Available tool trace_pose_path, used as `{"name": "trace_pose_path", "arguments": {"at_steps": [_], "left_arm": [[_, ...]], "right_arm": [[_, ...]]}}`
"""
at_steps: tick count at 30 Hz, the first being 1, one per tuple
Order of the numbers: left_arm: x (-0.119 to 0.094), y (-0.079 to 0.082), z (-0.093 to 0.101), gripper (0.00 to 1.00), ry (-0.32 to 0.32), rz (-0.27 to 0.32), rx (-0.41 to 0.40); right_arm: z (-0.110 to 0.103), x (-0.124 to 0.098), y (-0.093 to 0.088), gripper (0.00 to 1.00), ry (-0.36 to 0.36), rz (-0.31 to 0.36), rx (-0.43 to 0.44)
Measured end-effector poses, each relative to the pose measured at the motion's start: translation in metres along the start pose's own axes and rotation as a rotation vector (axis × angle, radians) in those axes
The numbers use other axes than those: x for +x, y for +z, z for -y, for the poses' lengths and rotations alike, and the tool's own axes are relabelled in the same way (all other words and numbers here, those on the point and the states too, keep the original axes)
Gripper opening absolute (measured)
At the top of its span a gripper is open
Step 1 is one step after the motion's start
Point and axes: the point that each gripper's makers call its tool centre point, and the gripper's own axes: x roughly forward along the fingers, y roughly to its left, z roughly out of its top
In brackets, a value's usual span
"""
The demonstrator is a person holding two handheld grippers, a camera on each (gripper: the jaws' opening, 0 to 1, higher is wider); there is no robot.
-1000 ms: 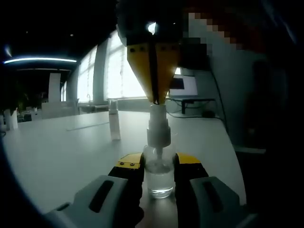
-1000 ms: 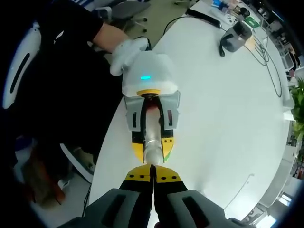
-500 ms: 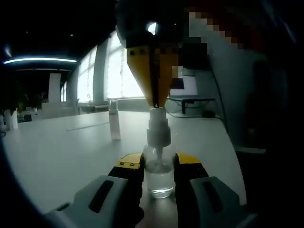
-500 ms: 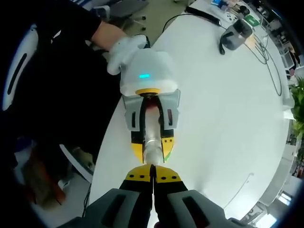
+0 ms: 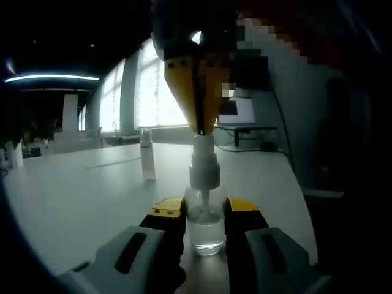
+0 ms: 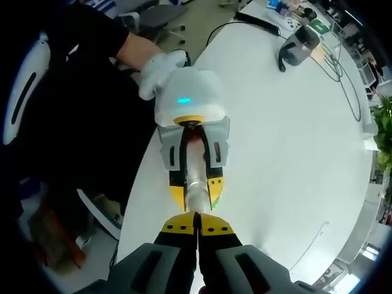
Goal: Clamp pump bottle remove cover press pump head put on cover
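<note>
left gripper pinches upright pump bottle; right gripper, jaws pressed together, points down onto pump head.

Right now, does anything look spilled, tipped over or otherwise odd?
Nothing stands out. The pump bottle stands upright, clamped by the left gripper; the right gripper, shut, touches its pump head. No liquid shows on the table.

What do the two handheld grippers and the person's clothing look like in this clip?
The left gripper has a rounded white housing with a small cyan light, grey side plates and black jaws ending in yellow tips. The right gripper has grey moulded jaw bases with dark slots and yellow, screw-studded tips. The hand on the left gripper wears a white glove below a black sleeve.
</note>
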Motion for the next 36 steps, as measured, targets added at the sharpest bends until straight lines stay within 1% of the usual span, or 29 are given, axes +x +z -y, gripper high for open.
{"name": "trace_pose_path", "arguments": {"at_steps": [6, 36], "left_arm": [[0.0001, 0.0002, 0.0008, 0.16, 0.000, 0.000, 0.003], [0.0000, -0.0003, 0.0000, 0.16, 0.001, -0.002, 0.004]], "right_arm": [[0.0001, -0.0009, -0.0003, 0.00, 0.002, -0.009, 0.002], [0.0011, -0.0005, 0.0003, 0.00, 0.004, -0.008, -0.003]]}}
